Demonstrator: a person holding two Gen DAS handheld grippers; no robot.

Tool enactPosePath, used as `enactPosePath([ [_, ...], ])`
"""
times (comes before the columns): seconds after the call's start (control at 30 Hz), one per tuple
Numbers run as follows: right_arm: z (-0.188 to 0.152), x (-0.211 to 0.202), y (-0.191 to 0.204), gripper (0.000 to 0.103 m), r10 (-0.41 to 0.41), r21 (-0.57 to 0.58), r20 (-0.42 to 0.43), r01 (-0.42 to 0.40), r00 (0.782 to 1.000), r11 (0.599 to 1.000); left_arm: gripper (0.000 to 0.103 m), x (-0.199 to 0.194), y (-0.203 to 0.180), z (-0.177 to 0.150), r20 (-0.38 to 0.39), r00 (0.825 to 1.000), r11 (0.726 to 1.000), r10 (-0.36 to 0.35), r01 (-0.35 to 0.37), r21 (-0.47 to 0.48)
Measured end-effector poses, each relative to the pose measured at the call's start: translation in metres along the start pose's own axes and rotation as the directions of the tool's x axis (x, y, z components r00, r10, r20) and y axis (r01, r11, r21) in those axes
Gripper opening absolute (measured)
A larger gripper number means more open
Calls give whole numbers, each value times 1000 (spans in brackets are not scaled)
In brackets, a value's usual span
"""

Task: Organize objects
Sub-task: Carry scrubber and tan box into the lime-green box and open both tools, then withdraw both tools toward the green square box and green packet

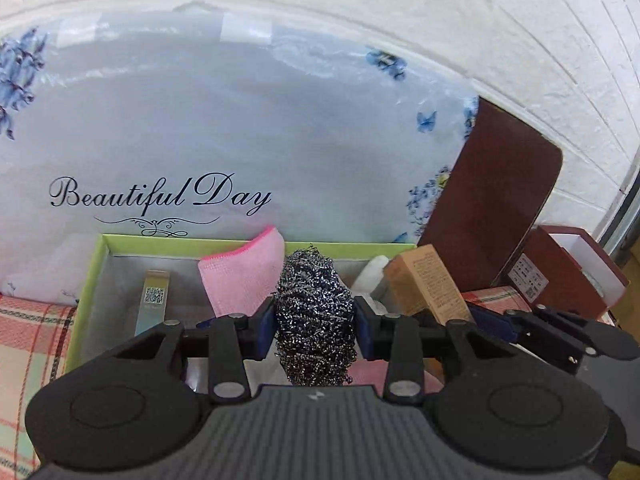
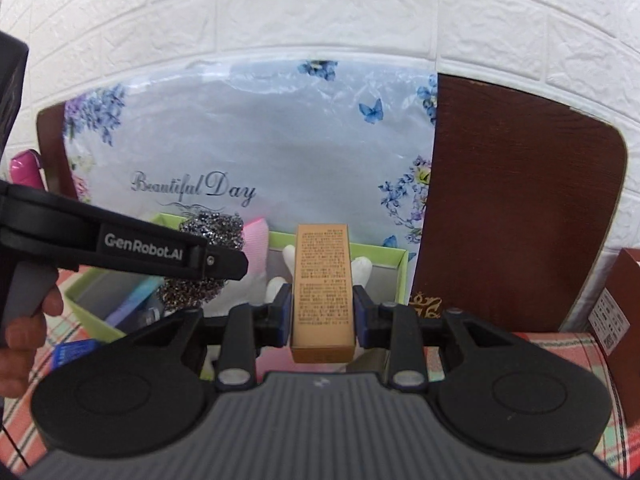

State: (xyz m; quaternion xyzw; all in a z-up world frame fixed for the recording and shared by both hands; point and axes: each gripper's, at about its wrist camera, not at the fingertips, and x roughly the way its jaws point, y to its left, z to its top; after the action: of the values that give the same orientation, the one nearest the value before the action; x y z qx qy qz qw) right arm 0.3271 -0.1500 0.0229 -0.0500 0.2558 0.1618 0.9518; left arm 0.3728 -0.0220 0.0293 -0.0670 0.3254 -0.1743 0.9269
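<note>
Scourer (image 1: pixel 316 316) clamped in left hand-held gripper (image 1: pixel 316 322); right hand-held gripper (image 2: pixel 323 312) grips carton (image 2: pixel 323 292) above tray rim (image 2: pixel 384 258).

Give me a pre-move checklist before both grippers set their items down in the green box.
1. Left gripper shut on the steel scourer: ok.
2. Right gripper shut on the tan carton: ok.
3. Both loads over the green box: ok.
4. Free floor space under the scourer, with the pink cloth close by: cannot tell.
5. White item behind the carton out of its path: cannot tell.
6. Grippers apart from each other: ok.
</note>
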Motion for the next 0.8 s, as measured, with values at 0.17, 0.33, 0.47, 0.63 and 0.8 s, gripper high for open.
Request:
enactPosePath([
  [0.17, -13, 8, 4, 87, -50, -83, 56, 54, 997, 995, 79, 6, 12, -11, 15, 998, 998, 65, -64, -11],
  [0.33, -19, -4, 2, 97, -75, -79, 67, 81, 995, 994, 79, -8, 14, -17, 19, 997, 997, 76, -75, -10],
  [0.47, -16, -34, 4, 103, -74, -48, 91, 78, 993, 996, 79, -42, 0, -17, 41, 996, 997, 75, -74, -29],
  [0.63, -16, -88, 10, 103, -56, -19, 145, 59, 988, 998, 81, -97, -25, -26, 67, 994, 996, 89, -88, -22],
  [0.8, -32, -136, 19, 103, -9, -25, 170, 13, 985, 1000, 81, -143, -37, -58, 72, 992, 995, 100, -102, 16],
])
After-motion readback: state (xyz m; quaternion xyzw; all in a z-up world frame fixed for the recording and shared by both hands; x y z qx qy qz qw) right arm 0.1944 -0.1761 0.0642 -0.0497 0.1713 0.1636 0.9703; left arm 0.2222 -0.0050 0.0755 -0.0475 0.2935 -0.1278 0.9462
